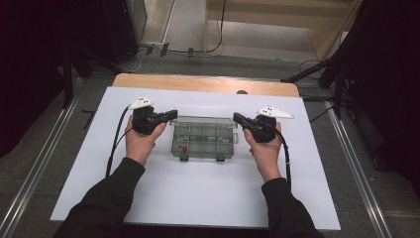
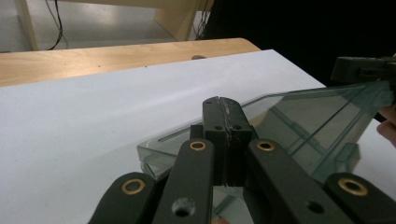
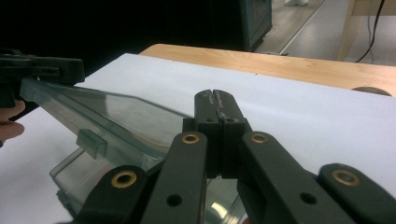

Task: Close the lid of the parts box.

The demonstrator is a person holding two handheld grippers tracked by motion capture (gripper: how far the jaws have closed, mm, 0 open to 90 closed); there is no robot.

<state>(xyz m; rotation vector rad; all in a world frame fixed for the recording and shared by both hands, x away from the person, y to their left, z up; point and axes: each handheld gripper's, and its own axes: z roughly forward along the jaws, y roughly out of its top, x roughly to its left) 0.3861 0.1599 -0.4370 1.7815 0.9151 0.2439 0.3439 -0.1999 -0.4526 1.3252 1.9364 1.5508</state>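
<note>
Lying in the middle of the white surface (image 1: pixel 198 198), the clear compartment box (image 1: pixel 203 141) sits between the two grippers, and its transparent lid (image 2: pixel 327 112) is raised at a slant. The left gripper (image 1: pixel 171 115) has its fingers (image 2: pixel 223 121) pressed fully together at the left end of the lid; whether the thin lid edge is pinched between them I cannot tell. The right gripper (image 1: pixel 236 118) is the same, with its fingers (image 3: pixel 215 112) closed with no gap at the right end of the lid. The high view shows the box dividers, a small red piece (image 1: pixel 182 148) in a front left compartment, and two latches on the near wall. The gripper views show instead the tilt of the lid above the box body, and each one shows the other gripper at the far corner of the lid.
</note>
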